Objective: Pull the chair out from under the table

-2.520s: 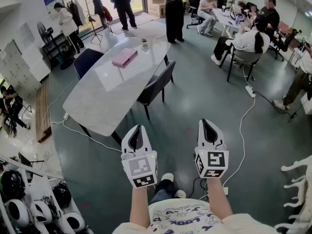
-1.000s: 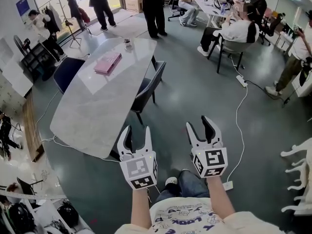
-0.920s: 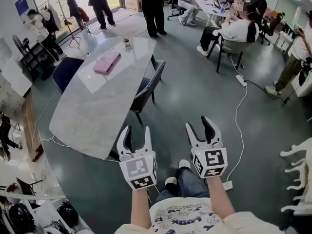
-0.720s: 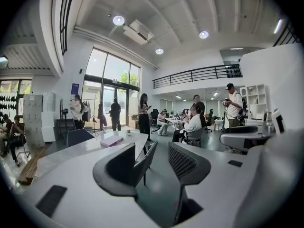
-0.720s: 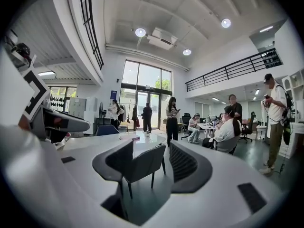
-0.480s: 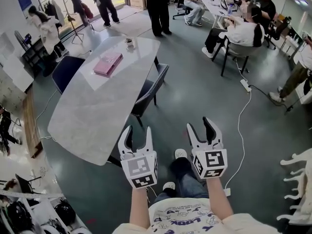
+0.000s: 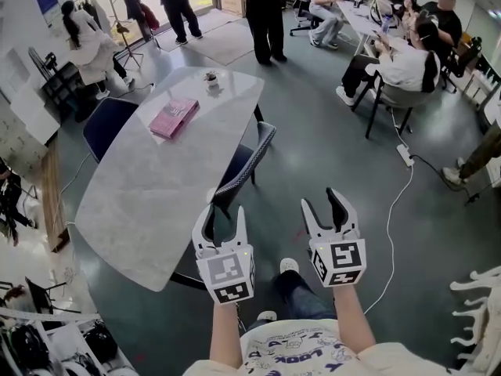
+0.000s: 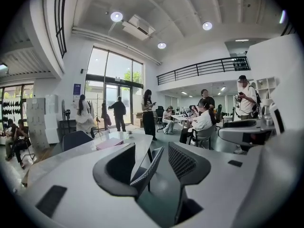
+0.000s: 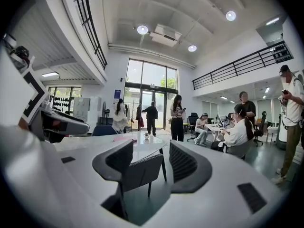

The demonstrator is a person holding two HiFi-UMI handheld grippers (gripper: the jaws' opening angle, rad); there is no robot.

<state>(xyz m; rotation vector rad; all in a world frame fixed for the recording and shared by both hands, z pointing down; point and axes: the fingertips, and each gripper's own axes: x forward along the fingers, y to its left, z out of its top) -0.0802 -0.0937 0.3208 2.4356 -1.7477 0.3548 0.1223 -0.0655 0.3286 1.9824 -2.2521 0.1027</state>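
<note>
A dark grey chair point(image 7: 244, 165) stands tucked against the right side of a long white marble table point(image 7: 149, 186); only its backrest and legs show. In the left gripper view the chair point(image 8: 152, 163) appears between the jaws, still some way ahead, and the right gripper view shows the chair point(image 9: 145, 167) the same way. My left gripper point(image 7: 221, 219) is open and empty, just short of the chair's near end. My right gripper point(image 7: 327, 206) is open and empty too, over bare floor to the chair's right.
A pink book point(image 7: 174, 117) and a small cup point(image 7: 210, 79) lie on the table. A blue chair point(image 7: 106, 126) stands at its far side. People sit and stand at the back point(image 7: 403, 61). A white cable point(image 7: 389, 210) runs across the floor on the right.
Both grippers have travelled forward towards the table and chair, which now sit closer and lower in the head view. Their jaws stayed open and empty.
</note>
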